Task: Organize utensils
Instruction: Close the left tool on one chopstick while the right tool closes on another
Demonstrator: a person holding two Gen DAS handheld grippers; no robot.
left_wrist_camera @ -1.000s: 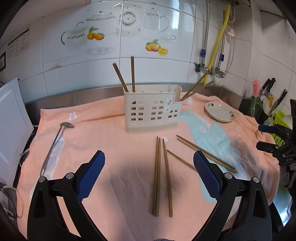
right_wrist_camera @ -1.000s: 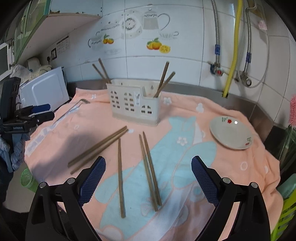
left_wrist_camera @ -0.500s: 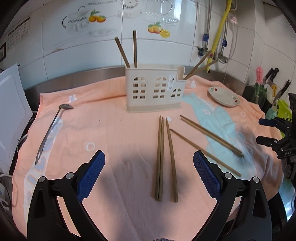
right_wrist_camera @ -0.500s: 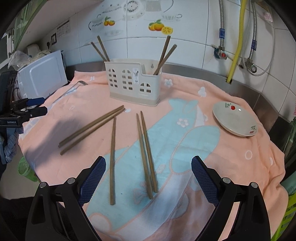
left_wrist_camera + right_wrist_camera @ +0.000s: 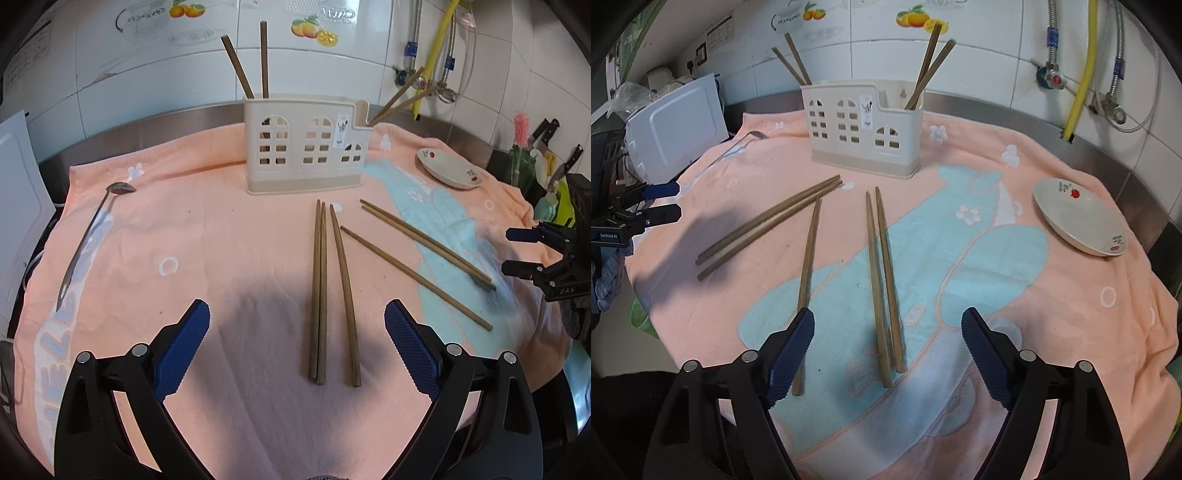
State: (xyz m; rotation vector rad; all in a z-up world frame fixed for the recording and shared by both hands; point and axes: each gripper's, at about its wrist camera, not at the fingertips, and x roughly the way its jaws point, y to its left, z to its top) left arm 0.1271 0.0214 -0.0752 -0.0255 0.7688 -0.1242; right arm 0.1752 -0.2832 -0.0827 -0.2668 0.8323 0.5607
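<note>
Chopsticks (image 5: pixel 884 280) lie between the released right hand-held gripper (image 5: pixel 888 328), jaws just closing; only the released left hand-held gripper (image 5: pixel 297 321) view shows knives (image 5: pixel 546 131).

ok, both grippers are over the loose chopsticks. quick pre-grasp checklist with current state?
1. Left gripper open: ok, nothing between the pads.
2. Left gripper lined up: ok, the group of three chopsticks lies in line with its jaw gap.
3. Right gripper free: ok, jaws have just been closing but the pads grip nothing.
4. Right gripper lined up: ok, the chopstick pair runs into its gap; the single chopstick passes under its left-hand finger, so watch for a snag.
5. Utensil holder upright with room: ok, chopsticks stand at both ends only.
6. Pads touching the towel: cannot tell.
</note>
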